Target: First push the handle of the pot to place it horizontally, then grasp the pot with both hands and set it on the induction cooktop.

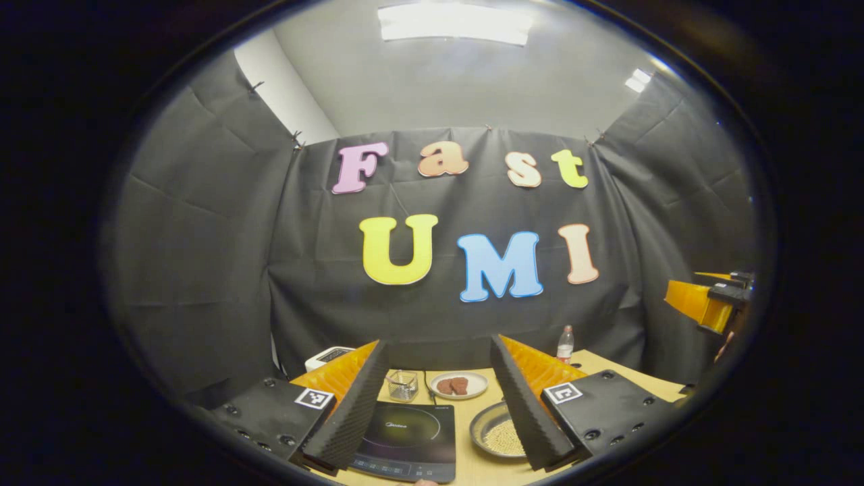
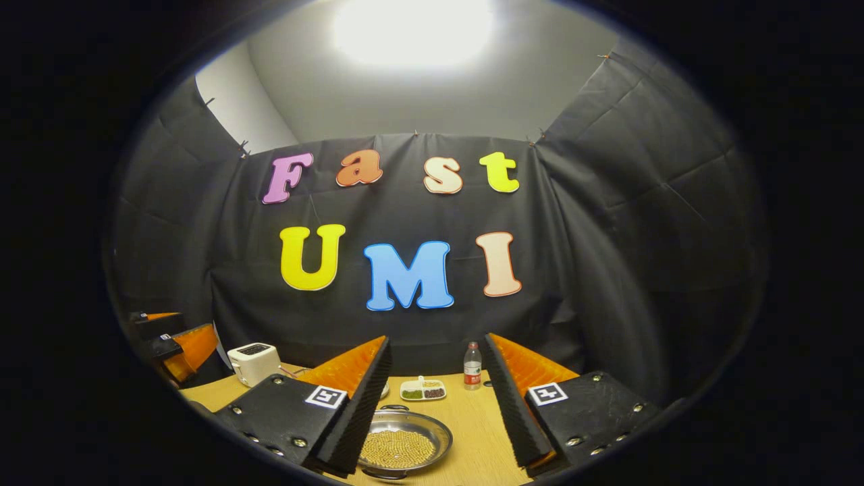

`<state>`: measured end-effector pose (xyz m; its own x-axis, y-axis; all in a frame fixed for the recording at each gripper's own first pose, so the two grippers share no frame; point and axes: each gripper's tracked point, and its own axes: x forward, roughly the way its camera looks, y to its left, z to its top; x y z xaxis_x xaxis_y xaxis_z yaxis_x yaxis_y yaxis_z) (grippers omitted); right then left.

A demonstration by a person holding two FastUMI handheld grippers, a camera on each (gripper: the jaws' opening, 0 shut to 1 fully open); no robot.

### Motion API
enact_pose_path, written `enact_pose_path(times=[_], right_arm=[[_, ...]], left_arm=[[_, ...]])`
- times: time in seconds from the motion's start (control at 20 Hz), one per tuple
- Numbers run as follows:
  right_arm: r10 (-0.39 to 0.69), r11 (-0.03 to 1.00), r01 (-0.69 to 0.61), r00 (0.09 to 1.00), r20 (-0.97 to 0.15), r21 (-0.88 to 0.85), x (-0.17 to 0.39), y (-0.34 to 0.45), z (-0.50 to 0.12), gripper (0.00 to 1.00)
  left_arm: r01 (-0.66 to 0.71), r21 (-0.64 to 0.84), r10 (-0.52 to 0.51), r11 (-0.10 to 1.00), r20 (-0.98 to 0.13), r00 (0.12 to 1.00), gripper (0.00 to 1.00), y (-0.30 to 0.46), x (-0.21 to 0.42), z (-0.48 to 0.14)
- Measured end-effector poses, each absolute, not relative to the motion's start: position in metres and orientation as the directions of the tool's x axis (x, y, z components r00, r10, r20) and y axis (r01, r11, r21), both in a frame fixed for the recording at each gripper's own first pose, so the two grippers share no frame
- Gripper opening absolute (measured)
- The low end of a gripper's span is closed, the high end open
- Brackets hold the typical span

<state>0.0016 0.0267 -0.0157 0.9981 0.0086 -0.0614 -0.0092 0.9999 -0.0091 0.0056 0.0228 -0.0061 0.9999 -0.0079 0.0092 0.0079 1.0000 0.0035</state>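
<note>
Both tongs hover above the table with jaws spread wide and nothing between them. Seen from the right gripper view, the right gripper (image 2: 439,405) looks straight down its fingers at the pot (image 2: 403,442), a shallow metal pan of pale beans lying just ahead and a touch left on the wooden table (image 2: 482,432); a loop handle (image 2: 393,408) shows at its far rim and another at its near rim, so the handles seem to line up near-to-far. In the left gripper view, the left gripper (image 1: 439,405) faces the induction cooktop (image 1: 405,439), with the pot (image 1: 499,432) to the right of it, partly behind the right finger. Judging by this, the right gripper is nearer the pot, and the push must turn the handles toward a left-right line. The cooktop lies left of the pot.
</note>
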Motion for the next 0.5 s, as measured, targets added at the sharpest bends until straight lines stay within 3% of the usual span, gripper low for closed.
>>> enact_pose_path(times=[0.05, 0.1, 0.2, 0.4, 0.45, 0.5], right_arm=[[0.015, 1.000, -0.015, 0.997, -0.077, -0.003, 0.003, 0.030, -0.019, 0.82], [0.000, 1.000, 0.001, 0.996, -0.084, 0.006, 0.003, 0.029, -0.020, 0.75], [0.000, 1.000, 0.003, 0.995, -0.101, 0.023, 0.005, 0.028, -0.024, 0.49], [0.012, 1.000, -0.010, 0.990, -0.142, 0.013, 0.008, 0.033, -0.039, 0.49], [0.002, 1.000, -0.001, 0.989, -0.145, 0.005, 0.009, 0.032, -0.034, 0.51], [0.017, 1.000, -0.016, 0.988, -0.154, 0.009, 0.009, 0.035, -0.037, 0.28]], left_arm=[[0.009, 0.004, -0.009, 1.000, 0.009, 1.000, 0.98, 0.024, 0.006, -0.005], [0.011, 0.003, -0.011, 1.000, 0.012, 1.000, 0.98, 0.025, 0.006, -0.006], [0.014, -0.003, -0.014, 1.000, 0.017, 1.000, 0.98, 0.025, 0.009, -0.005], [0.025, -0.006, -0.025, 1.000, 0.021, 0.999, 0.98, 0.028, 0.011, -0.004], [0.028, -0.008, -0.028, 1.000, 0.021, 0.999, 0.91, 0.028, 0.013, -0.006], [0.028, -0.010, -0.028, 1.000, 0.021, 0.999, 0.91, 0.030, 0.013, -0.006]])
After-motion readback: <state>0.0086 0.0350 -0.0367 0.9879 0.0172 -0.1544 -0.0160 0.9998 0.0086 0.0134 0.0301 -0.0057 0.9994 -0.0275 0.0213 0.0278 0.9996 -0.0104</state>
